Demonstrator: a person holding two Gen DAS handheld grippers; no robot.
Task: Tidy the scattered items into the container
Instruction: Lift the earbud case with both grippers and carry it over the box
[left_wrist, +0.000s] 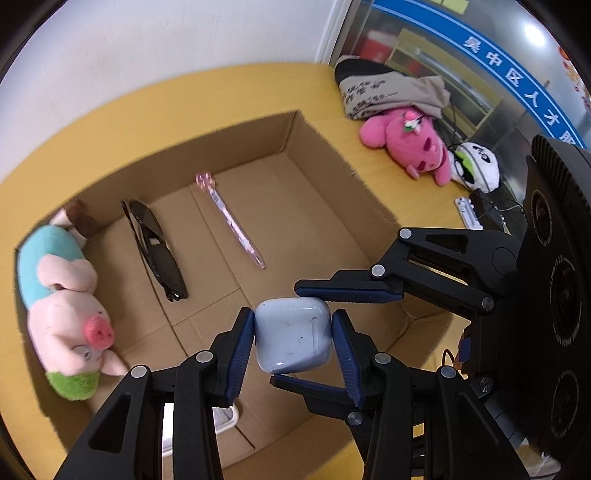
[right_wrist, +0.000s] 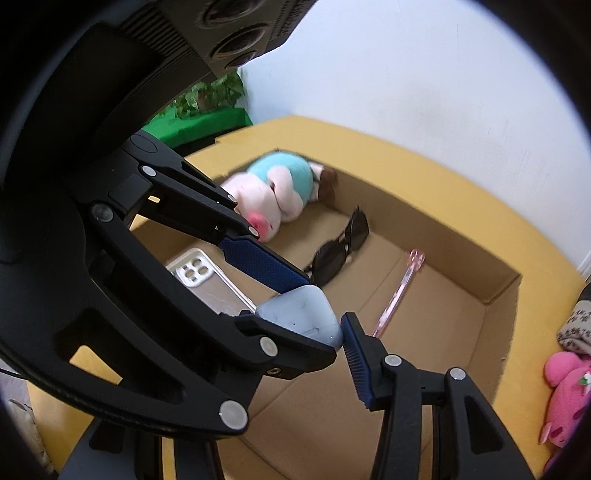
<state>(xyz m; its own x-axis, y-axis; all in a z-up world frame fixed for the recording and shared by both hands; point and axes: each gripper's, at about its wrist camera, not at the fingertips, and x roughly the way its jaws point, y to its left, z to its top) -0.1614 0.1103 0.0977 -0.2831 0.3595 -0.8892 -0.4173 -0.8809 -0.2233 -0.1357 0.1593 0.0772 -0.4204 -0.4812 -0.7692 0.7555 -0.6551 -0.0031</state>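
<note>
**Step in hand:** transfer and deposit of the earbud case (left_wrist: 293, 338). The case hangs above the floor of the cardboard box (left_wrist: 258, 136), at lower centre of the left wrist view.

**Tongs state:**
- The left tongs (left_wrist: 293, 332) are narrowed onto the case, with the pads against its left and right faces.
- The right tongs (left_wrist: 283, 333) enter from the right of the frame. Their fingers lie against the top and bottom edges, apparently also gripping.

**Already boxed:** plush pig (left_wrist: 62, 295), sunglasses (left_wrist: 155, 247), pink pen (left_wrist: 231, 221) and phone case (right_wrist: 199, 275).

**Left on the table (left_wrist: 184, 92):** pink plush (left_wrist: 406, 144), white plush (left_wrist: 476, 166) and folded cloth (left_wrist: 388, 92), at upper right.

**Next move, as judged:** one pair of tongs must open and back away. The other then lowers the case onto bare cardboard, probably between the pen and the near wall, and releases it.
</note>
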